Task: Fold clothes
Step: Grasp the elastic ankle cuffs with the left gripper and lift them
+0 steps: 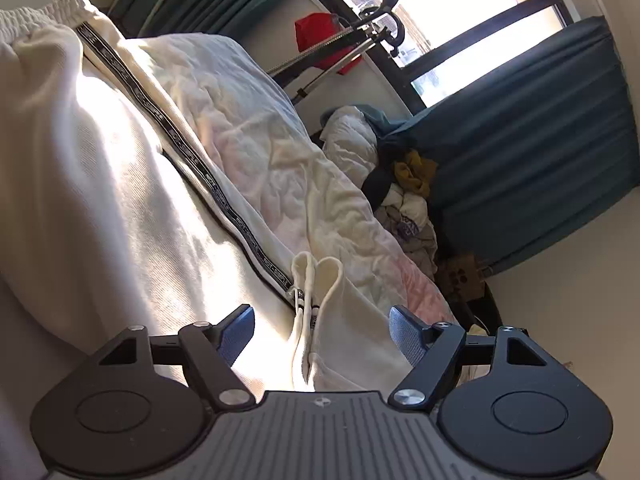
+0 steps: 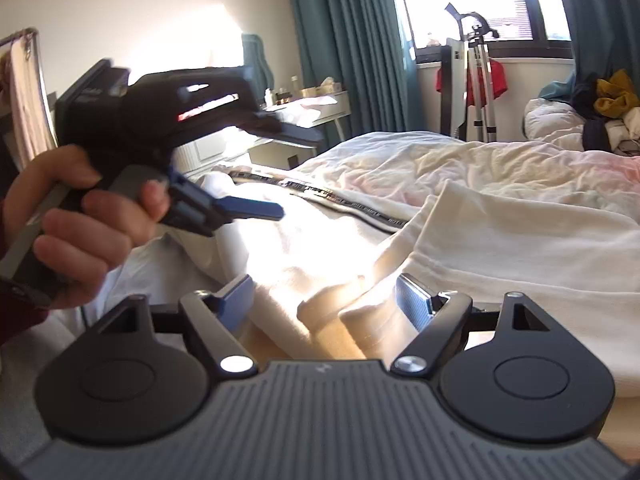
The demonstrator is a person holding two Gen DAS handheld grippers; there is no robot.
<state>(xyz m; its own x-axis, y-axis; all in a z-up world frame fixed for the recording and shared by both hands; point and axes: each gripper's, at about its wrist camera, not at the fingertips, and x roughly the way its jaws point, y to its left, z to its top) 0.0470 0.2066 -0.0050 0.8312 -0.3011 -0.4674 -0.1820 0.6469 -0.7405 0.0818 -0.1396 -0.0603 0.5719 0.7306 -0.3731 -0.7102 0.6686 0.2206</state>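
Observation:
Cream sweatpants (image 1: 100, 184) with a black lettered side stripe (image 1: 188, 156) lie spread on the bed, waistband at the far top left. My left gripper (image 1: 322, 324) is open just above the leg cuffs (image 1: 316, 276), which lie between its blue pads. In the right wrist view the same pants (image 2: 500, 248) lie across the bed, and my right gripper (image 2: 324, 296) is open over their folded hem ends (image 2: 340, 312). The left gripper (image 2: 256, 212) also shows there, hand-held, hovering above the pants at the left.
A rumpled white and pink duvet (image 1: 280, 152) covers the bed. A heap of clothes (image 1: 408, 196) lies beyond the bed by teal curtains (image 1: 540, 148). A tripod (image 2: 478, 84) and a red cloth (image 2: 496, 80) stand under the window. A white bedside table (image 2: 316, 112) is at the back.

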